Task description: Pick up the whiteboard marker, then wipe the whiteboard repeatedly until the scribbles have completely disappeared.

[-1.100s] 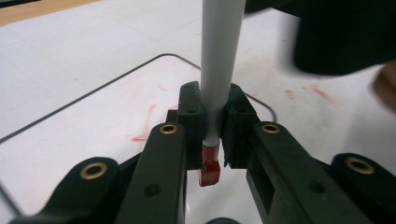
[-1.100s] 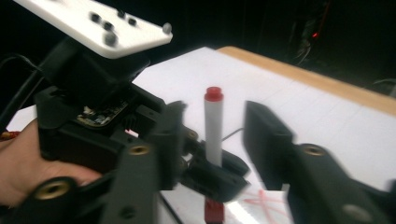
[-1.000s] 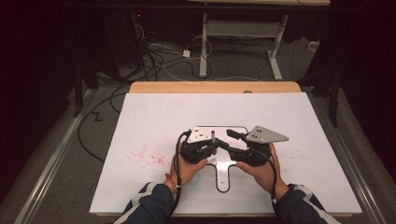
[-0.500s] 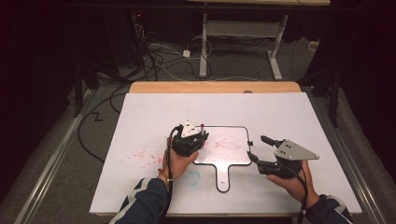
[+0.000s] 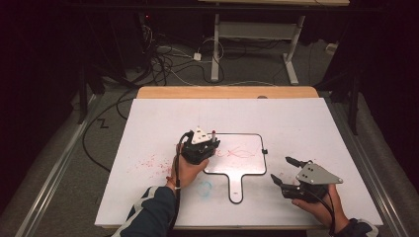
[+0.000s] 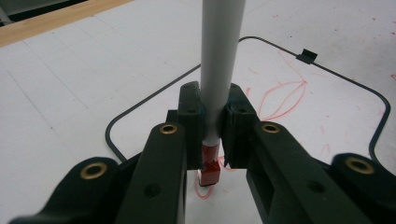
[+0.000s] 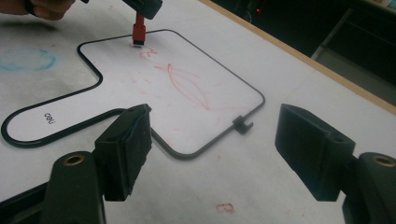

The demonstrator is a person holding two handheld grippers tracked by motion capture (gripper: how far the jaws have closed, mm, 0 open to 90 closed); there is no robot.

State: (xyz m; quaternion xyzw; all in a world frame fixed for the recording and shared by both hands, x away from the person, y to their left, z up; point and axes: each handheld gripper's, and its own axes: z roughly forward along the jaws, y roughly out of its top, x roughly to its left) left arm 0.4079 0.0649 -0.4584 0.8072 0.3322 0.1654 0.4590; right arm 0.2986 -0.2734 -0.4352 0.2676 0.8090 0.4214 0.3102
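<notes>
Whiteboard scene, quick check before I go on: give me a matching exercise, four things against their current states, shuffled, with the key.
Things:
1. left tool
2. right tool
3. red marker
4. small whiteboard

States:
A. flat on the table, red scribbles on it
B. open, holding nothing
C. upright, red tip at the board
D. shut on the marker's barrel

Pairs: 1-D, 2-B, 3-C, 4-A

light: bright on white table (image 5: 306, 123); surroundings: dark; shadows: soft; focus: near tongs slightly blurred
</notes>
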